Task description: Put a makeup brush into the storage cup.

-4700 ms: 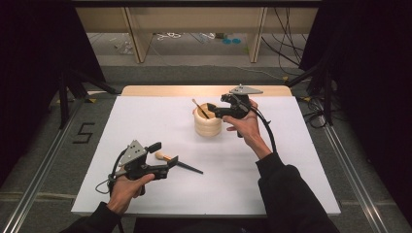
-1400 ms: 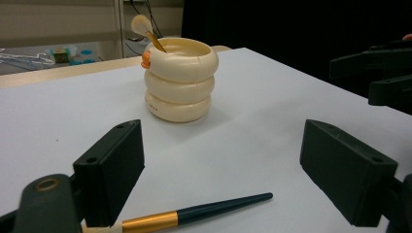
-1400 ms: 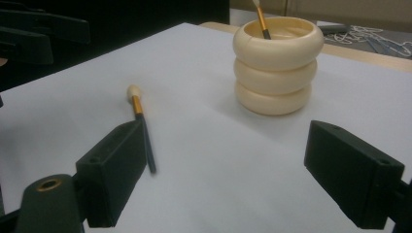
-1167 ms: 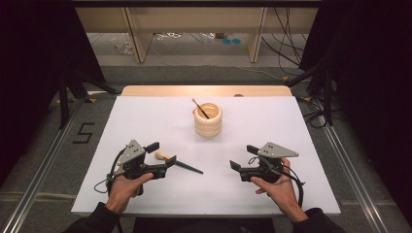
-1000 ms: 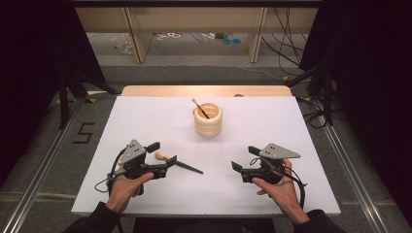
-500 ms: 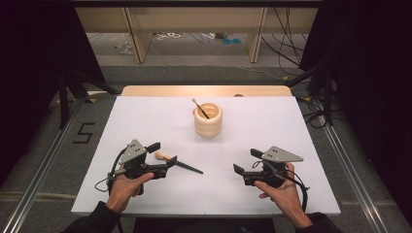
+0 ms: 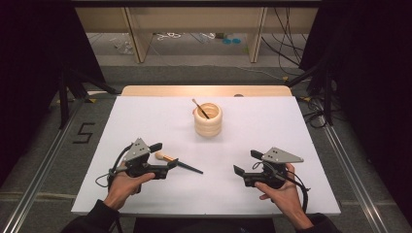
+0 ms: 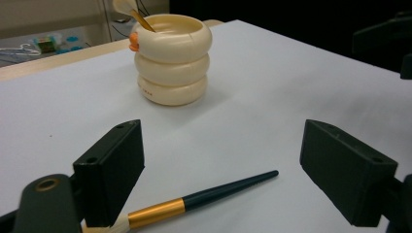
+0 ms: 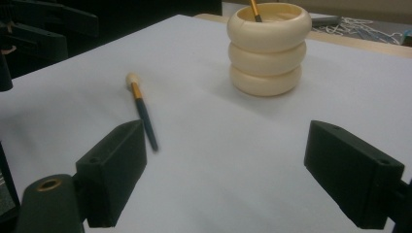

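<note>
A cream ribbed holder [image 7: 208,119] stands upright at the table's middle back, with a thin brush [image 7: 200,108] leaning in it. A second brush [image 7: 177,163], with a dark handle, gold ferrule and pale bristles, lies flat on the white table [image 7: 272,121]. My left gripper [image 7: 163,155] rests at the front left, open, its jaws on either side of that brush's bristle end without closing on it. My right gripper [image 7: 247,163] sits at the front right, open and empty. The left gripper view shows the brush [image 8: 194,201] low between the jaws and the holder [image 8: 172,58] beyond. In the right gripper view the brush [image 9: 143,114] lies left of the holder [image 9: 269,48].
A wooden strip [image 7: 204,91] runs along the table's far edge. Behind it stand wooden shelf legs [image 7: 133,34] among loose cables on the floor. Metal rails [image 7: 43,165] flank the table. Bare white surface lies between the two grippers and around the holder.
My right gripper came back from the holder to the front right, then drifted slightly right over the last second. The left gripper and loose brush have stayed put.
</note>
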Available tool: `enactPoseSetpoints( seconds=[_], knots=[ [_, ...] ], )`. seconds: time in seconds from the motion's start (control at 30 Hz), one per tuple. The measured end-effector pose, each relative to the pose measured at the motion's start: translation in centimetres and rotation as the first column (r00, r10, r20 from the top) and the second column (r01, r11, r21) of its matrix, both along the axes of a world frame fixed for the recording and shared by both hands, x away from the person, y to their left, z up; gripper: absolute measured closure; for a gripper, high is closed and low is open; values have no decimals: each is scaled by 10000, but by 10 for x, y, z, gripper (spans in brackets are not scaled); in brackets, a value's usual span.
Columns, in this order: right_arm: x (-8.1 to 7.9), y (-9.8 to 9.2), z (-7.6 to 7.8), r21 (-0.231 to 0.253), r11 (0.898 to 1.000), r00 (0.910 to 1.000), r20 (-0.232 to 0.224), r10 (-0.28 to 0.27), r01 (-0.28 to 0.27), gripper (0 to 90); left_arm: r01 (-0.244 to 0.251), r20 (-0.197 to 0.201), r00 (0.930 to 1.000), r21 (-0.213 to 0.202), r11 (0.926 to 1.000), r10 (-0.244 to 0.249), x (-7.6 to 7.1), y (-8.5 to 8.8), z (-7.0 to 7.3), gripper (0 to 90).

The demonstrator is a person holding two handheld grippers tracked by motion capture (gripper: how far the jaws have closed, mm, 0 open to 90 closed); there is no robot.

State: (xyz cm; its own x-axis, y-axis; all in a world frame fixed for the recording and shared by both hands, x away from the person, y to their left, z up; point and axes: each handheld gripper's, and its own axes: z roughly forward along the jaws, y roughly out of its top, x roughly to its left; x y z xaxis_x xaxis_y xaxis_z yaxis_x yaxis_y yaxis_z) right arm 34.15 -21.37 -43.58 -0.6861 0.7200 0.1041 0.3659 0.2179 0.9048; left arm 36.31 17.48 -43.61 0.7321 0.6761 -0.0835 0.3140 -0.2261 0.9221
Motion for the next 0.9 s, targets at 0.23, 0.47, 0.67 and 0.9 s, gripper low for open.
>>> enactPoseSetpoints(
  seconds=[0.23, 0.47, 0.67, 0.9],
  knots=[
    [0, 0, 0, -56, 10000, 10000, -23, 80, -80, 162, 927, -406, 9952, 899, 9916, -894, 9, -2, 8, 157],
    [1, 1, -1, 88, 9999, 10000, -15, 88, -88, 162, 1756, -901, 9832, 2231, 9589, -1590, 28, -7, 15, 158],
    [2, 1, -2, -38, 9999, 9999, 92, 142, -142, 162, 3023, -1161, 9531, 4064, 8622, -2794, 52, -10, 26, 165],
    [1, 3, -3, 55, 9997, 9995, -173, 245, -244, 162, 4435, -1667, 8880, 5571, 7021, -4286, 81, -15, 32, 173]
  ],
)
